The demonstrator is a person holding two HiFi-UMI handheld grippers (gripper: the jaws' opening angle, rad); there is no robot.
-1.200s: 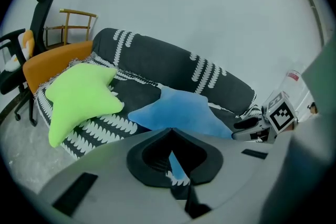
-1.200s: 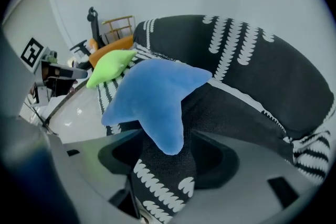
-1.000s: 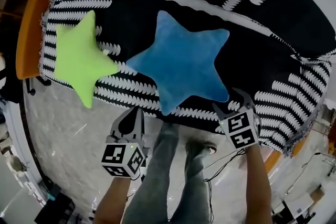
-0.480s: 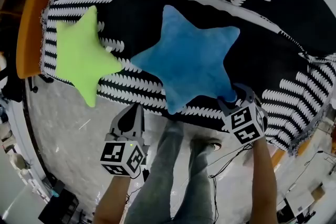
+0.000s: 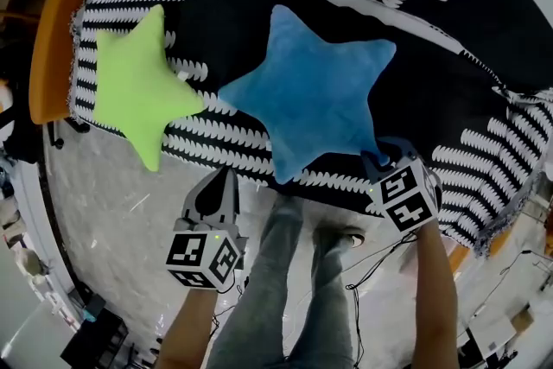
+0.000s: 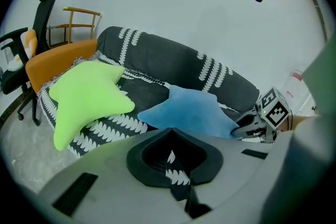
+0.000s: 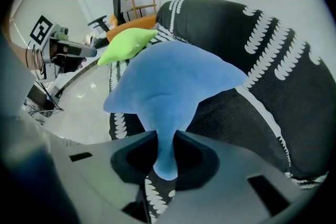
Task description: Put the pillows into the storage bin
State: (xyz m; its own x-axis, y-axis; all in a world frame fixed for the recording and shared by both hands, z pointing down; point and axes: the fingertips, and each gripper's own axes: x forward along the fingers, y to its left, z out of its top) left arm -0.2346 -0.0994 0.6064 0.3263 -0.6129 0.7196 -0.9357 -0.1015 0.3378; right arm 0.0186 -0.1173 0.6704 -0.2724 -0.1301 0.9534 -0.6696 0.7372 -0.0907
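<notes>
A sofa [image 5: 449,22] under a black-and-white throw [image 5: 216,30] stands on a pale, glossy floor [image 5: 112,220]; two star pillows lie on its seat, side by side. The blue pillow [image 5: 315,95] is towards the middle and the green pillow [image 5: 134,86] at the left end. The right gripper [image 5: 380,158] is clamped on the blue pillow's lower right point; its own view shows that point pinched between the jaws, which the head view hides. The left gripper [image 5: 220,186] hangs over the floor before the sofa, jaws together, holding nothing. Only its view shows an office chair [image 6: 37,23] and a wooden chair [image 6: 79,16] beyond the sofa; only the head view shows the person's legs [image 5: 276,272]. Two grippers, two pillows.
</notes>
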